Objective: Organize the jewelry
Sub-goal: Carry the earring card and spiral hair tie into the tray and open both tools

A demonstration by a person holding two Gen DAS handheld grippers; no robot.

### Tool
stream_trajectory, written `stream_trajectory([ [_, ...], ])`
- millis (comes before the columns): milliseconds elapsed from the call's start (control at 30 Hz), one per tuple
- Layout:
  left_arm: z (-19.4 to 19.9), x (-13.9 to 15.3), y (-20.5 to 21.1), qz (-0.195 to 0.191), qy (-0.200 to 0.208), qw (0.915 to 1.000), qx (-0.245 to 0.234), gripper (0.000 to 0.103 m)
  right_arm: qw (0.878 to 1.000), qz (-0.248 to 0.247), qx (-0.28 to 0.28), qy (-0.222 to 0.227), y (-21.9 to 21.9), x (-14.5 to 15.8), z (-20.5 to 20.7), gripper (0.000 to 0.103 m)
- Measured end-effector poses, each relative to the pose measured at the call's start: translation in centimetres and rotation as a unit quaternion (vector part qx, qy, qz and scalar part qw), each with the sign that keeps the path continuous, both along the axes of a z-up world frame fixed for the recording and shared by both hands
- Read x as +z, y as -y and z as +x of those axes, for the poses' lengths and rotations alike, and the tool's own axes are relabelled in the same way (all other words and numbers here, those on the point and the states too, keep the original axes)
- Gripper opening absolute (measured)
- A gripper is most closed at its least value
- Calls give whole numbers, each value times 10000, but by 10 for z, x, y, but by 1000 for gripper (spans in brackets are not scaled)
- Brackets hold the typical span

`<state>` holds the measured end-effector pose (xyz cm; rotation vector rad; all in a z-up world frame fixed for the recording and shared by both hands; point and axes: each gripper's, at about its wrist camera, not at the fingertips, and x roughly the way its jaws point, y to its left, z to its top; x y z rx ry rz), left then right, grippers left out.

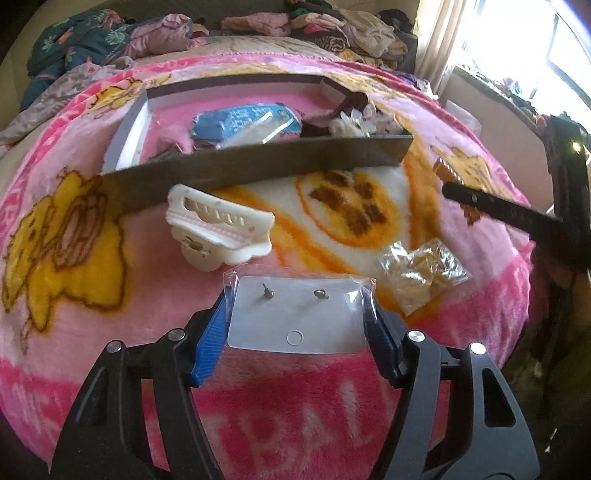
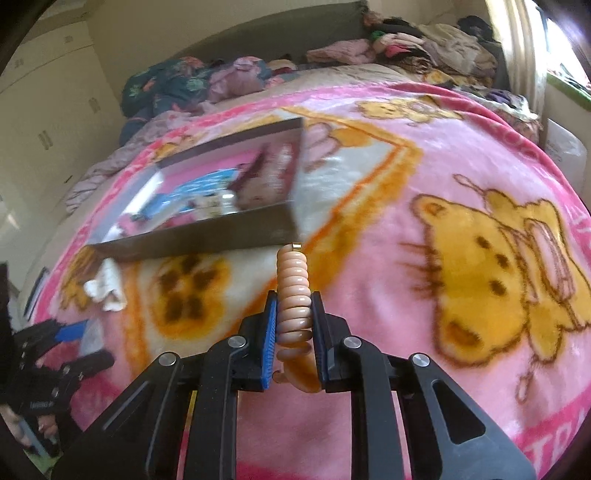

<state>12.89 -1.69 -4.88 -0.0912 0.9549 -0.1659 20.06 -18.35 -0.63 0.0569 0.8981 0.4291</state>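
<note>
Bed: covered by a pink blanket (image 1: 110, 295) with yellow bear pictures; everything lies on it.
Box: a shallow dark-walled box (image 1: 258, 170) with a pale inner rim sits open on the blanket, past both tools.
Box contents: a blue printed packet (image 1: 243, 123) in the middle, pale pink and white pieces (image 1: 354, 122) bunched in the right corner; other small things inside are too blurred to tell.
Left tool (image 1: 299, 314): half open, its blue pads pressing both side edges of a clear sleeve.
Earring card (image 1: 295, 314): a pale card in that sleeve, with two small stud earrings showing near its top.
Right tool (image 2: 293, 325): nearly closed, clamped on a coiled hair tie.
Coiled hair tie (image 2: 293, 291): peach-coloured spiral, standing up between the pads, just in front of the box's near corner.
Hair claw (image 1: 218, 229): white with pink trim, on the blanket just beside the box's front wall.
Gold packet (image 1: 424, 269): crinkled clear bag with gold pieces inside, right of the earring card.
Clothes (image 1: 332, 26): piled at the far end of the bed.
</note>
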Motion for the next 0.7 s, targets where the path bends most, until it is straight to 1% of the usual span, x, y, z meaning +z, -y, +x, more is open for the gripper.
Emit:
stream_trajectory([
  [167,-3,14,-14,-66,178,9997,178,59,9993,64,355,84,-22,14,-16,17],
  [333,-3,25,-38,-118,308,9984,467,59,9974,101,690,178,-48,30,-23,17],
  [500,-4,35,-62,-156,431,9964,719,59,9955,112,904,262,-67,40,-25,17],
  [700,0,47,-84,-168,585,9940,908,59,9936,177,1058,343,-87,53,-20,17],
])
